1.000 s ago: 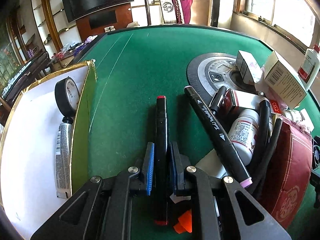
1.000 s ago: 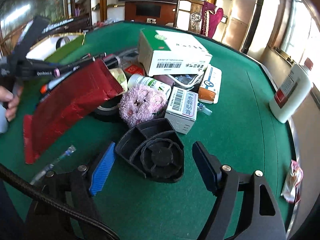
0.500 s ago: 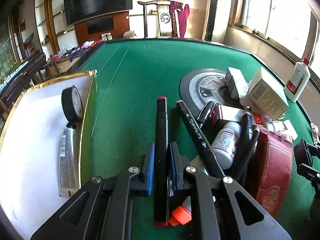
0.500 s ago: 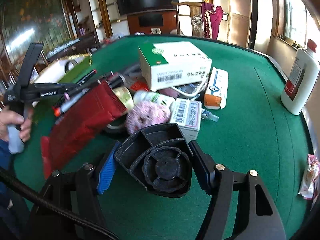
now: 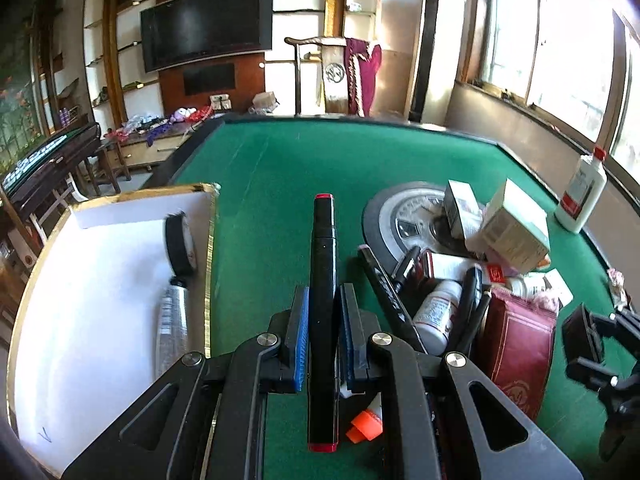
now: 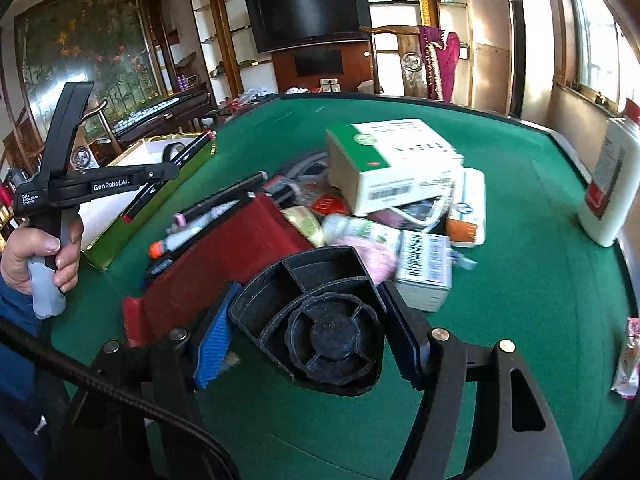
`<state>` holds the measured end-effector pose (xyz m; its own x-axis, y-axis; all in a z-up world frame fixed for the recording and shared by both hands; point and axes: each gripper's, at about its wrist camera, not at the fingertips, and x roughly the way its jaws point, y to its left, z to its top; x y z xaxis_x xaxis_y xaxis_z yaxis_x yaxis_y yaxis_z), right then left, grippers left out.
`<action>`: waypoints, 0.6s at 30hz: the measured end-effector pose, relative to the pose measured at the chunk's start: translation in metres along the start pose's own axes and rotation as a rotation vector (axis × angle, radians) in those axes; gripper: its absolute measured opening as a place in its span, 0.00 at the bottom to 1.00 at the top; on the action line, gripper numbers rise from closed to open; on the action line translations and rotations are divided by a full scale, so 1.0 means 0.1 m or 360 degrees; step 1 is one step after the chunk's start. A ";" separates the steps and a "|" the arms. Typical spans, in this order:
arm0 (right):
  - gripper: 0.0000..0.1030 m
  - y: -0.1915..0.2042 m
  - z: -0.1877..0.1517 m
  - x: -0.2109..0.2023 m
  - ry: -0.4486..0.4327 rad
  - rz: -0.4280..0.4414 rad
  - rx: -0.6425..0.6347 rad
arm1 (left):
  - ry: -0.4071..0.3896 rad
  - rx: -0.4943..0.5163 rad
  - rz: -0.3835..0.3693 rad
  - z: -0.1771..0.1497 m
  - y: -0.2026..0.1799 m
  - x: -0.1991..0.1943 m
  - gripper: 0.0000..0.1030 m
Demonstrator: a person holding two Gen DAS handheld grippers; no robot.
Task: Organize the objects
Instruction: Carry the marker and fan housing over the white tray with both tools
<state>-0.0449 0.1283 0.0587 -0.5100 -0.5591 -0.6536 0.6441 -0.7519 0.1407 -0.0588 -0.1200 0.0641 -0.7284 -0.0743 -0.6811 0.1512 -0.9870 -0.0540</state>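
Left gripper [image 5: 323, 332] fingers clamped on black marker [image 5: 322, 280], raised over green desk [image 5: 260, 184] beside white box [image 5: 80, 280]. Right gripper [image 6: 308, 334] fingers clamped on black fan-like part [image 6: 320, 320]. Box holds tape roll [image 5: 181, 245] and, apparently, tube [image 5: 172, 320]. Pile [image 5: 472, 272] mostly unsorted; task early.
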 end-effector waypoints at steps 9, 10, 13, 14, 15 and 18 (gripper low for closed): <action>0.66 0.53 0.28 0.29 0.0076 0.0128 -0.0047 | -0.0086 -0.0150 0.0078 0.09 0.39 -0.10 0.11; 0.66 0.62 0.35 0.31 0.0091 0.0143 -0.0063 | -0.0093 -0.0176 0.0090 0.10 0.46 -0.10 0.11; 0.66 0.83 0.49 0.35 0.0099 0.0174 -0.0123 | -0.0099 -0.0234 0.0114 0.11 0.60 -0.09 0.11; 0.66 0.91 0.55 0.37 0.0105 0.0176 -0.0149 | -0.0097 -0.0257 0.0128 0.11 0.66 -0.08 0.11; 0.66 0.97 0.60 0.40 0.0110 0.0179 -0.0166 | -0.0094 -0.0280 0.0141 0.11 0.71 -0.07 0.11; 0.66 1.14 0.79 0.57 0.0142 0.0192 -0.0210 | -0.0081 -0.0368 0.0168 0.10 0.93 -0.05 0.11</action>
<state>-0.0454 -0.0173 0.0959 -0.3756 -0.6050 -0.7021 0.7698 -0.6255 0.1271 -0.0483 -0.2132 0.0696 -0.7321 -0.1879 -0.6548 0.3726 -0.9151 -0.1541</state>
